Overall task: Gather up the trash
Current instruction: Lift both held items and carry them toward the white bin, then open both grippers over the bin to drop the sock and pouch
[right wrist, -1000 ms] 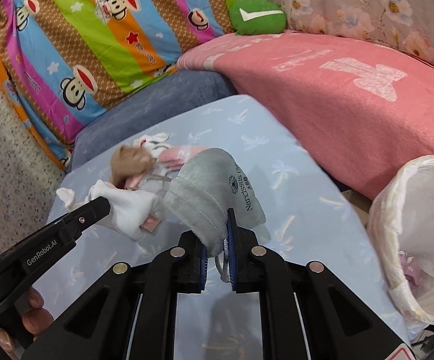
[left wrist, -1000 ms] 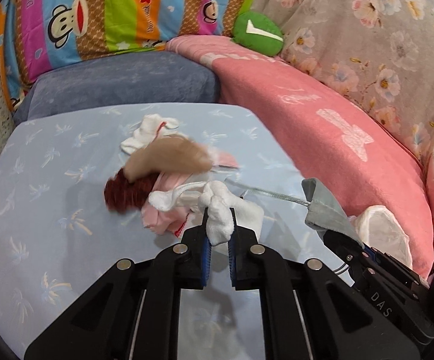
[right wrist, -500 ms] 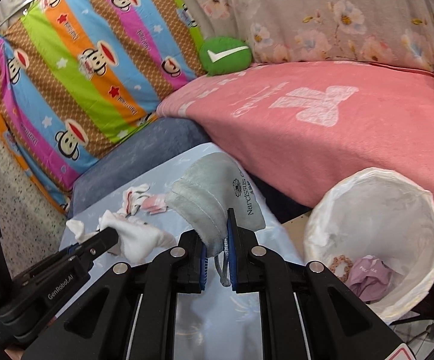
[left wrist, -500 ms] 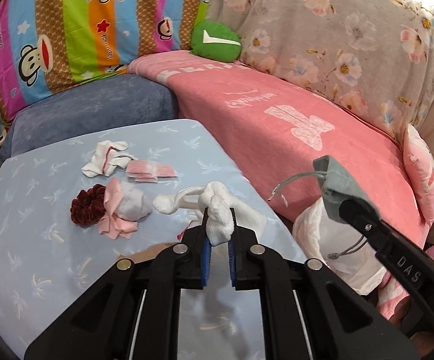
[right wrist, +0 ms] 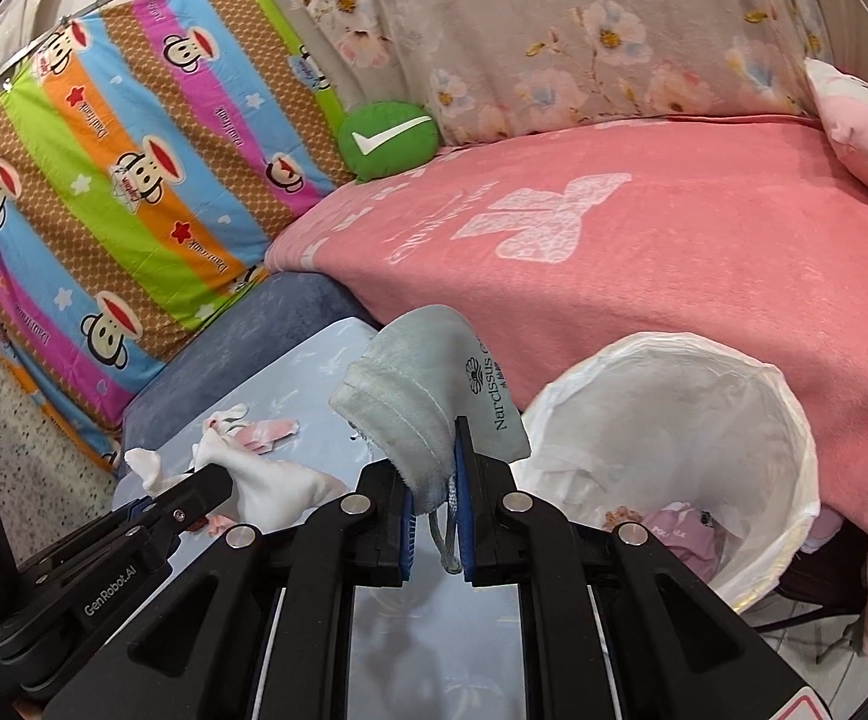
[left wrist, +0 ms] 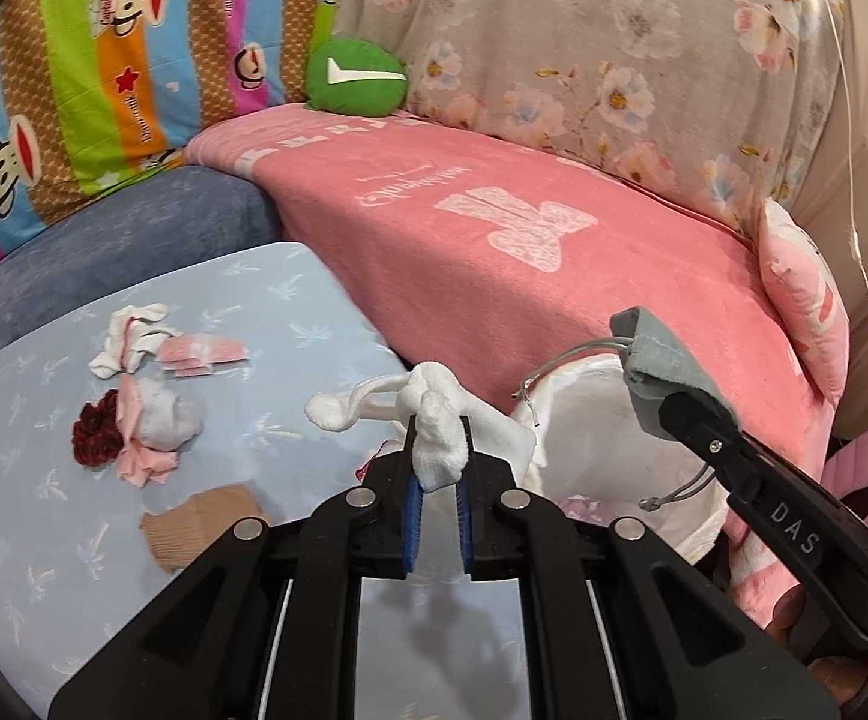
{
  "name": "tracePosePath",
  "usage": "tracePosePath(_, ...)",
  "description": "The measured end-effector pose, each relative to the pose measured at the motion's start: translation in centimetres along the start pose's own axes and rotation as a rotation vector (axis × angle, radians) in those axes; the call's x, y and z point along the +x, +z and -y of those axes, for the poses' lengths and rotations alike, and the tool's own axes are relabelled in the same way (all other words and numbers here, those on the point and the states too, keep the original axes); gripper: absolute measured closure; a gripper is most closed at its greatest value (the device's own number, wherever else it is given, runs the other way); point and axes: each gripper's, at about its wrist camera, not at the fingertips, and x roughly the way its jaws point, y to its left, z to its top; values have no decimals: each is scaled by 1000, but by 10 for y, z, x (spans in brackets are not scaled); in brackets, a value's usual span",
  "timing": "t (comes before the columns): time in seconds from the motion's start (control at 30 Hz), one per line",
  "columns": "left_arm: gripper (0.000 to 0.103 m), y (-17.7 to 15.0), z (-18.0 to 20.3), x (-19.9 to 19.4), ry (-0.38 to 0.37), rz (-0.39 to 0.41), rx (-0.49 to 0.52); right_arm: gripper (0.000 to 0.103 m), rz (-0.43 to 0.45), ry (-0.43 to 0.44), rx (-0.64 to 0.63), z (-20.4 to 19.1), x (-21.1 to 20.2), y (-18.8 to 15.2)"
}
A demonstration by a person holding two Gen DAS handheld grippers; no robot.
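My left gripper [left wrist: 436,468] is shut on a white crumpled cloth [left wrist: 434,420], held above the table edge beside the bin. It also shows in the right wrist view [right wrist: 260,483]. My right gripper [right wrist: 434,480] is shut on a grey drawstring pouch [right wrist: 428,414], held just left of the white-lined trash bin [right wrist: 788,420]. The pouch [left wrist: 662,366] hangs over the bin [left wrist: 578,414] in the left wrist view. Some pink and brown trash lies inside the bin. More scraps lie on the light blue table [left wrist: 26,540]: a red scrunchie with pink and white cloth [left wrist: 134,432], a tan piece [left wrist: 200,525], a white rag [left wrist: 128,342].
A pink blanket [left wrist: 524,228] covers the sofa behind the bin. A blue-grey cushion [left wrist: 134,240], a striped monkey-print quilt [left wrist: 104,60] and a green round cushion [left wrist: 356,78] lie at the back. A pink pillow [right wrist: 866,138] sits at the right.
Both grippers have swung right from over the table pile toward the bin, carrying the cloth and the pouch. A tan piece now lies on the table near me.
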Motion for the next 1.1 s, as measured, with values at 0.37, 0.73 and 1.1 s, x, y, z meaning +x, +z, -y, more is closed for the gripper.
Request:
tracePosePath(0.37, 93, 2, 53, 22, -81, -36, 78, 91, 6, -61, 82, 56, -8, 0)
tracePosePath(0.73, 92, -2, 85, 45, -115, -85, 132, 90, -5, -109, 133, 96, -8, -3)
tracePosePath(1.1, 66, -1, 95, 54, -129, -98, 134, 81, -4, -138, 162, 109, -7, -5)
